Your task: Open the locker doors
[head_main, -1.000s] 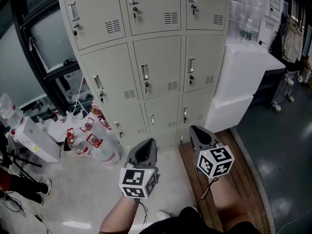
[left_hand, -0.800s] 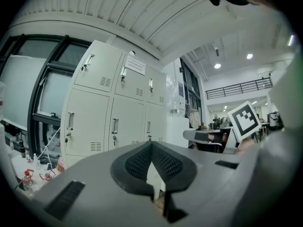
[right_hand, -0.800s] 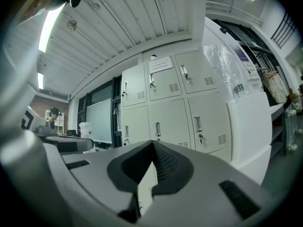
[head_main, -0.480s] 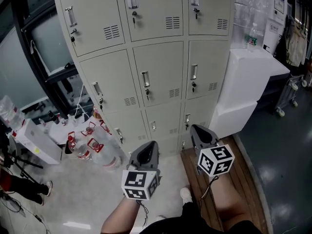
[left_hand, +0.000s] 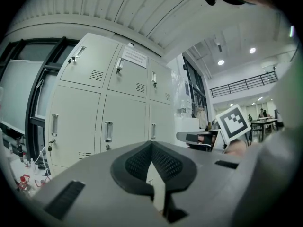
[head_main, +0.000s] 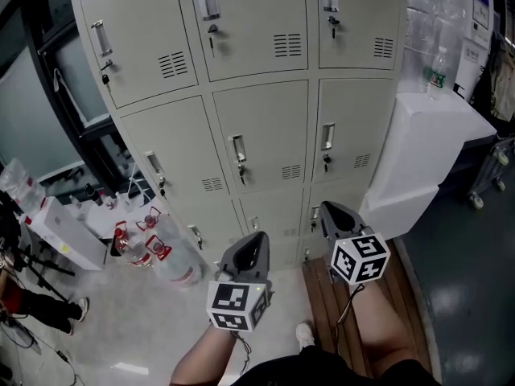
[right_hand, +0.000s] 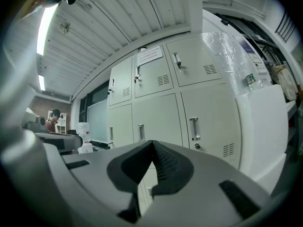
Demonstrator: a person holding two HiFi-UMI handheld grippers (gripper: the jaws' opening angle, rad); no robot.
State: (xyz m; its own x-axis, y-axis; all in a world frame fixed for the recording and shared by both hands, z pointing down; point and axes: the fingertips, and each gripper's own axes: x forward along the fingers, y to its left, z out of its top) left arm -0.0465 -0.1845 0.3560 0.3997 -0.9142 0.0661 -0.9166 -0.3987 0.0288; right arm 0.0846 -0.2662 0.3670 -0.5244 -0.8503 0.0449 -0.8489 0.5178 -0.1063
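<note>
well short of the locker doors (head_main: 261, 135), left gripper (head_main: 254, 240) and right gripper (head_main: 326, 209) hold fingers pressed together, empty.

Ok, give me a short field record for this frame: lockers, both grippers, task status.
lockers: pale bank, every visible door closed
left gripper: jaws together, empty, not touching the lockers
right gripper: jaws together, empty, not touching the lockers
floor left of lockers: water bottles
task status: no door opened yet

Free floor (head_main: 149, 324) up to lockers (head_main: 261, 131); bottles (head_main: 153, 252) L, white cabinet (head_main: 430, 147) R.
</note>
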